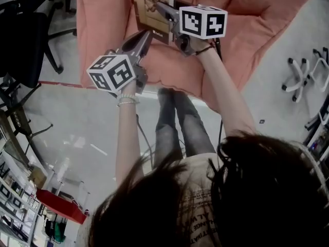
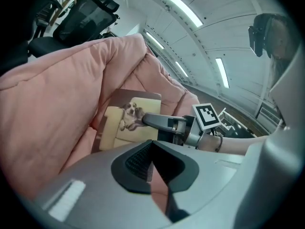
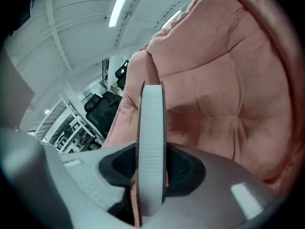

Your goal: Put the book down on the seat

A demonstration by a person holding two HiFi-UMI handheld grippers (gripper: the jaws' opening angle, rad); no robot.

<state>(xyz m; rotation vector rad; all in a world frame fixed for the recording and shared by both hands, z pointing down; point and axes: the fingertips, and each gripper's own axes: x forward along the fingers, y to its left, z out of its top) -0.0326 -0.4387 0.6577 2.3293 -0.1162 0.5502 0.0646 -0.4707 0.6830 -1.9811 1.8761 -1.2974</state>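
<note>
Book (image 1: 154,23) clamped by right gripper (image 1: 152,3), top centre of frame. Pink seat (image 1: 175,68) seen just below book. Left gripper (image 1: 148,34) closed, empty, near book's lower edge.

The thin picture book (image 1: 148,20) sits between the right gripper's (image 1: 153,3) jaws, above the pink padded fabric seat (image 1: 103,30). The left gripper (image 1: 147,34) lies to the book's left, nearer the person. A black office chair (image 1: 23,35) stands left of the seat.
</note>
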